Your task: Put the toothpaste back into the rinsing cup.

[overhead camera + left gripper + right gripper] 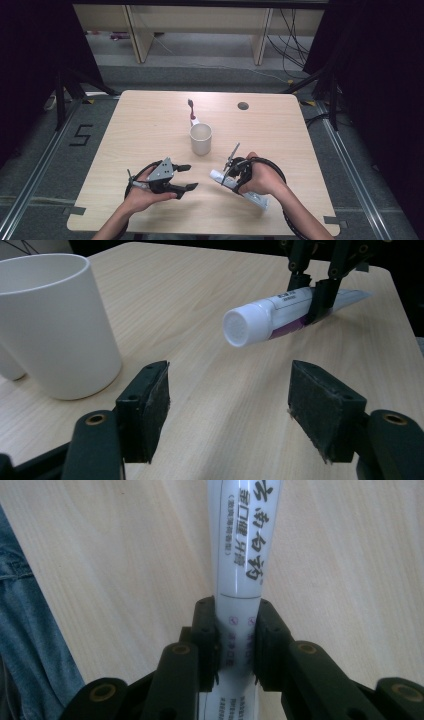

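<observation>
The right gripper point(231, 176) is clamped on the toothpaste tube point(220, 177), lifted at five o'clock from the cup point(201, 138). The left gripper point(186, 177), at seven o'clock, stands apart, holding nothing.

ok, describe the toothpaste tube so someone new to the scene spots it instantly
Start at the white mug in the middle of the wooden table, then look toward the near right. There the right gripper is shut on a white toothpaste tube, cap pointing at the left gripper. It is the only long tube, with a ribbed white cap and purple print.
</observation>
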`<action>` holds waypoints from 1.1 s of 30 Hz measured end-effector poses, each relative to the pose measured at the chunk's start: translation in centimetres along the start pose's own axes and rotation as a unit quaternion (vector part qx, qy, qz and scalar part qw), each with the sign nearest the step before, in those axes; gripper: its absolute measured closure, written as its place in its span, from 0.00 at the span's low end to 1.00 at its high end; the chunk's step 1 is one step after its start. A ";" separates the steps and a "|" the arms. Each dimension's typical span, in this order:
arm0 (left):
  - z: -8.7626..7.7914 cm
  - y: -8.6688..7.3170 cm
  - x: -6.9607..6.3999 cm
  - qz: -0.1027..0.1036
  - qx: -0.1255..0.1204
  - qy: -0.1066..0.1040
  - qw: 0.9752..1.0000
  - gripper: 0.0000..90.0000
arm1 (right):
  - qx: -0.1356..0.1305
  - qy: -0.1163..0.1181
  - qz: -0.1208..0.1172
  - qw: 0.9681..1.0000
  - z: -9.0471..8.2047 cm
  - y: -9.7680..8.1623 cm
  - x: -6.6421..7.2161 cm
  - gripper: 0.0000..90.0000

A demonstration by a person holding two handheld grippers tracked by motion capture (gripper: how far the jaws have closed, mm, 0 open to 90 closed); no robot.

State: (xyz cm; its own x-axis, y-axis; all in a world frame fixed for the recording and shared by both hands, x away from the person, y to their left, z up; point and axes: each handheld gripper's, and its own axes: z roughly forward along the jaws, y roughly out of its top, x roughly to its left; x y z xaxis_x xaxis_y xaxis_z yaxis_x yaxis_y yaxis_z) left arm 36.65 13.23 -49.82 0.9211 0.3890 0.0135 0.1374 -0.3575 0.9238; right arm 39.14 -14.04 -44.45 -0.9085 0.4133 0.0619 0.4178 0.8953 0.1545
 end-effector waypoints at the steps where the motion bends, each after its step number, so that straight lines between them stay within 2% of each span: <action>1: 0.1 0.0 0.0 0.007 0.005 -0.002 1.000 0.36 | 0.002 -0.001 0.002 1.000 0.0 0.1 0.2 0.84; 3: 0.3 0.0 -0.1 0.000 -0.001 -0.007 1.000 0.35 | -0.001 0.001 -0.006 1.000 0.0 0.2 0.4 0.84; 5: 0.6 -0.1 -0.1 0.010 -0.001 -0.011 1.000 0.35 | 0.003 0.004 -0.009 1.000 0.0 0.4 0.6 0.84; 6: 0.9 -0.1 -0.2 0.009 -0.008 -0.016 1.000 0.35 | -0.001 0.005 -0.019 1.000 0.0 0.5 0.6 0.84; 7: 1.1 -0.1 -0.2 0.012 -0.006 -0.023 1.000 0.35 | 0.001 0.003 -0.010 1.000 -0.1 0.5 0.8 0.84; 8: 1.2 -0.1 -0.2 0.008 -0.007 -0.027 1.000 0.35 | -0.004 0.004 -0.025 1.000 0.0 0.5 0.7 0.84; 11: 1.6 0.0 -0.2 0.008 -0.004 -0.038 0.999 0.35 | -0.002 0.006 -0.033 0.999 -0.1 0.8 1.0 0.84; 12: 1.8 0.0 -0.2 0.007 -0.008 -0.044 0.999 0.35 | 0.000 0.007 -0.028 1.000 -0.1 0.9 1.2 0.84; 14: 1.9 0.1 -0.2 0.006 -0.004 -0.044 0.999 0.35 | 0.001 0.005 -0.032 0.999 -0.1 1.0 1.2 0.84; 15: 2.2 0.1 -0.2 0.003 -0.008 -0.051 0.999 0.34 | -0.002 0.006 -0.043 0.999 0.0 1.0 1.2 0.84; 16: 2.3 0.1 -0.3 0.004 -0.008 -0.055 0.998 0.34 | 0.007 0.008 -0.039 0.999 -0.1 1.3 1.4 0.84; 17: 2.4 0.2 -0.2 0.013 -0.001 -0.057 0.998 0.34 | 0.007 0.008 -0.039 0.999 -0.1 1.3 1.4 0.84; 18: 2.6 0.2 -0.4 0.012 -0.002 -0.062 0.998 0.34 | 0.004 0.009 -0.047 0.999 0.1 1.4 1.5 0.84; 21: 3.1 0.5 -0.6 0.021 0.003 -0.073 0.997 0.34 | 0.009 0.011 -0.045 0.999 0.0 1.5 1.7 0.84; 22: 3.3 0.6 -0.7 0.022 -0.002 -0.080 0.997 0.35 | 0.008 0.012 -0.044 0.999 0.1 1.6 1.8 0.84; 23: 3.5 0.8 -0.8 0.033 0.006 -0.083 0.996 0.35 | 0.008 0.009 -0.052 0.999 0.2 1.7 1.8 0.84; 26: 3.9 0.9 -0.9 0.033 -0.001 -0.093 0.995 0.36 | 0.007 0.015 -0.053 0.998 0.2 1.7 1.8 0.84; 27: 3.9 1.0 -0.9 0.042 0.005 -0.090 0.995 0.36 | 0.005 0.013 -0.064 0.998 0.3 1.8 1.8 0.84; 28: 4.0 1.0 -1.0 0.038 0.000 -0.094 0.995 0.37 | 0.004 0.013 -0.071 0.997 0.3 1.8 1.7 0.84; 29: 4.0 1.0 -1.0 0.039 -0.002 -0.098 0.994 0.38 | 0.011 0.013 -0.056 0.998 0.1 1.9 2.0 0.84; 31: 4.2 1.0 -1.0 0.046 -0.001 -0.107 0.993 0.39 | 0.011 0.013 -0.058 0.998 0.0 2.0 2.1 0.84; 32: 4.2 1.0 -1.0 0.052 0.000 -0.108 0.993 0.40 | 0.005 0.016 -0.072 0.997 0.2 2.0 1.9 0.84; 33: 4.3 1.0 -0.9 0.054 -0.001 -0.117 0.992 0.41 | 0.014 0.014 -0.053 0.998 -0.1 2.1 2.3 0.84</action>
State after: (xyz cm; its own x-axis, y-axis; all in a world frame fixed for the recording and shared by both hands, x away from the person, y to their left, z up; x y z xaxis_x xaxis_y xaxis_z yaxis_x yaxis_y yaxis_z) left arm 37.53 8.89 -50.54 0.9898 0.1406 0.0235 0.0327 -0.3843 0.9226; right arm 37.87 -11.24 -43.93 -0.9471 0.3125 0.0738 0.3199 0.9381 0.1331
